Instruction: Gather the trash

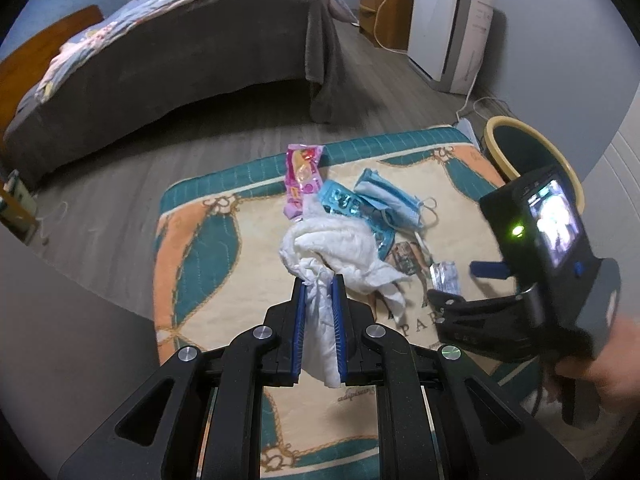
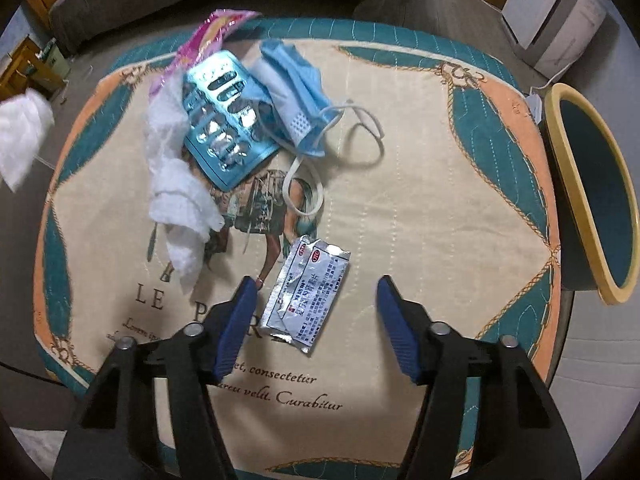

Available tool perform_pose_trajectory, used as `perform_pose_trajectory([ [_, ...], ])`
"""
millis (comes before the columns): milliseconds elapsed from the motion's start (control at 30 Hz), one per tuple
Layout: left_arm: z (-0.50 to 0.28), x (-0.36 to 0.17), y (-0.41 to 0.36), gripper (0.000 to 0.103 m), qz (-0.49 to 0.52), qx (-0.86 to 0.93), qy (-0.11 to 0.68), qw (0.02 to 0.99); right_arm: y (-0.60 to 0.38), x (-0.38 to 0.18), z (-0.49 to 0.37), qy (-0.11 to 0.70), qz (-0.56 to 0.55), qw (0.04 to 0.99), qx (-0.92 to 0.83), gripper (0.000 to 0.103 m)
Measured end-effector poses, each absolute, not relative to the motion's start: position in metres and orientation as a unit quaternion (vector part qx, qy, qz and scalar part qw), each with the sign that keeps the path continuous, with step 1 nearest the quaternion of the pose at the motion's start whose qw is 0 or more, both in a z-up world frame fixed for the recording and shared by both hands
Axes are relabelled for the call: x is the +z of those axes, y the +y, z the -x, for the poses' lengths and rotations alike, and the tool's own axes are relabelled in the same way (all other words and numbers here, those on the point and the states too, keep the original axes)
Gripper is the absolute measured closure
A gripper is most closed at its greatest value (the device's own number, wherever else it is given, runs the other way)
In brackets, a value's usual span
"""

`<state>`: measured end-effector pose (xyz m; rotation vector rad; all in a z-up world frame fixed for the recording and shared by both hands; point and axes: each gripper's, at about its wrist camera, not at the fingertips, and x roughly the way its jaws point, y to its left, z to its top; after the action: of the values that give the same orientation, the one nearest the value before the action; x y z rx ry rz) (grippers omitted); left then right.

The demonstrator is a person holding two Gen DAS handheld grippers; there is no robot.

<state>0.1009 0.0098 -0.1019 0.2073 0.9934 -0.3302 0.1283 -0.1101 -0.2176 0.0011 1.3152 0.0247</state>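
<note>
My left gripper (image 1: 318, 280) is shut on a strip of white tissue (image 1: 320, 328), held above the mat; that tissue (image 2: 20, 136) also shows at the left edge of the right wrist view. My right gripper (image 2: 316, 282) stands open, pointing down over a silver sachet (image 2: 306, 292) that lies between its fingers, untouched. On the patterned mat (image 2: 420, 200) lie a second white tissue (image 2: 176, 184), a blue blister pack (image 2: 224, 120), a blue face mask (image 2: 296, 84) and a pink wrapper (image 2: 212, 36). A yellow-rimmed bin (image 2: 616, 294) stands at the mat's right edge.
A bed (image 1: 180, 68) with a grey skirt stands beyond the mat on the wooden floor. A white appliance (image 1: 444, 28) and a wooden cabinet (image 1: 384, 8) line the far wall. A cable (image 1: 476, 104) runs on the floor near the bin (image 1: 500, 119). A person's hand (image 1: 608, 356) holds the right gripper (image 1: 460, 284).
</note>
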Motion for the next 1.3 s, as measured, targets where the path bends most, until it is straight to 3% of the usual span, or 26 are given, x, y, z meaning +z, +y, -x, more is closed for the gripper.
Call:
perform_pose_trajectory([
  [67, -0.102, -0.101, 0.010, 0.089, -0.091, -0.161, 0.474, 0.861, -0.109, -0.223, -0.129, 0.618, 0.007, 0.786, 0.010, 0.055],
  [167, -0.104, -0.099, 0.010, 0.089, -0.086, -0.164, 0.472, 0.862, -0.107, -0.222, -0.127, 0.613, 0.014, 0.790, 0.016, 0.072],
  [200, -0.104, -0.098, 0.010, 0.089, -0.082, -0.165, 0.471, 0.862, -0.106, -0.222, -0.127, 0.613, 0.014, 0.790, 0.019, 0.072],
  [767, -0.102, -0.067, -0.024, 0.089, -0.077, -0.169, 0.439, 0.879, -0.129, -0.156, -0.112, 0.560, -0.026, 0.828, -0.007, 0.073],
  [1133, -0.118, -0.023, -0.058, 0.089, -0.051, -0.160, 0.404, 0.899, -0.183, -0.057, -0.113, 0.508, 0.005, 0.861, -0.030, 0.073],
  [1300, -0.123, -0.011, -0.081, 0.089, -0.053, -0.171, 0.385, 0.905, -0.218, -0.038, -0.113, 0.488, -0.011, 0.871, -0.051, 0.073],
])
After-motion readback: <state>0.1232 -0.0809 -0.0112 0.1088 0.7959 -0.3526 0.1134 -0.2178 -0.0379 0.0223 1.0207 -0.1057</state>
